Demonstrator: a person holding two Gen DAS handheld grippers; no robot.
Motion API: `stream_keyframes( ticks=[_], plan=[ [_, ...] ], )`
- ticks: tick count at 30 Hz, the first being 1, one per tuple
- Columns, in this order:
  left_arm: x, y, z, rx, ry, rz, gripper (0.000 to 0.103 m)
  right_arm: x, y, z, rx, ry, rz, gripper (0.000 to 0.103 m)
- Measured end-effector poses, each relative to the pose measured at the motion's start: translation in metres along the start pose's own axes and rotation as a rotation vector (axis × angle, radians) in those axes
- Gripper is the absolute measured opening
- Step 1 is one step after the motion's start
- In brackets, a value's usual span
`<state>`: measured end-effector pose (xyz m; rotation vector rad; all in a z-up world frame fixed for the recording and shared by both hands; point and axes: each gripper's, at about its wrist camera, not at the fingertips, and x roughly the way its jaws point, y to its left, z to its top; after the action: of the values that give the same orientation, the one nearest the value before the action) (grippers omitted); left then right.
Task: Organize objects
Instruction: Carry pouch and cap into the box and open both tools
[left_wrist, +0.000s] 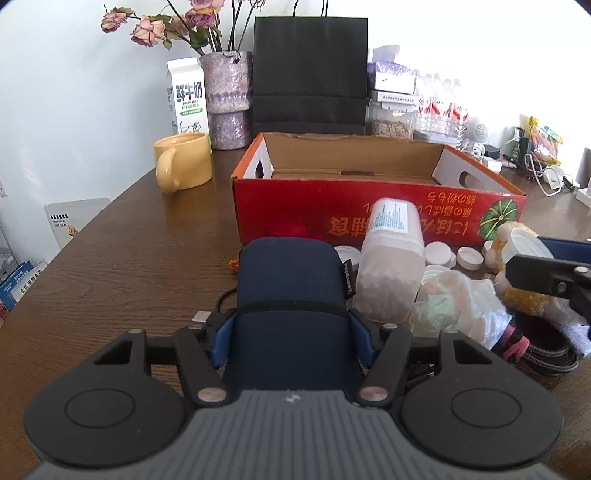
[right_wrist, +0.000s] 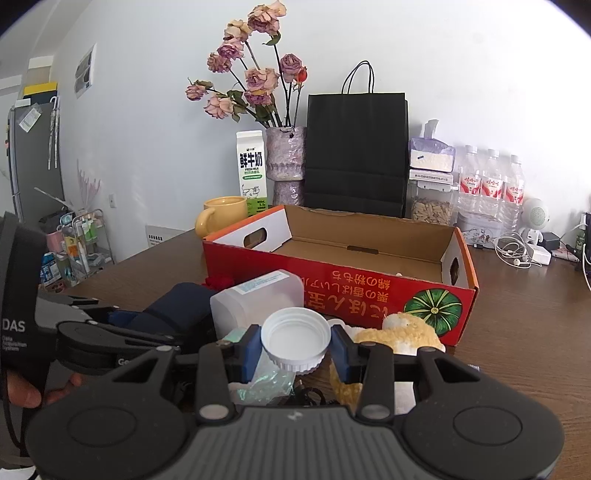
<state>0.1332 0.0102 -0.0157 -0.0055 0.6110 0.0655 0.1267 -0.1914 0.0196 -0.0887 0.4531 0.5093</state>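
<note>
My left gripper is shut on a navy blue pouch that lies on the brown table, its blue pads pressed against both sides. My right gripper is shut on a white screw lid, open side facing the camera, held above a pile of objects. The pile holds a translucent jar on its side, several loose white caps, a crumpled plastic bag and a yellow plush toy. Just behind the pile stands an open red cardboard box, which looks empty.
A yellow mug, a milk carton, a vase of dried roses and a black paper bag line the wall. Water bottles and cables sit at the right. A braided black cord lies by the pile.
</note>
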Motion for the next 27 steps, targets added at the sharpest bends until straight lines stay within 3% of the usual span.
stream_keyframes(
  ticks=[15,27],
  plan=[
    [-0.04,0.005,0.028,-0.002,-0.094,-0.006,0.063,-0.01,0.003,0.012,-0.006,-0.027,0.0,0.039],
    [-0.029,-0.006,0.07,0.008,-0.136,-0.04,0.063,0.001,-0.017,0.041,-0.021,-0.037,-0.031,0.039]
  ],
)
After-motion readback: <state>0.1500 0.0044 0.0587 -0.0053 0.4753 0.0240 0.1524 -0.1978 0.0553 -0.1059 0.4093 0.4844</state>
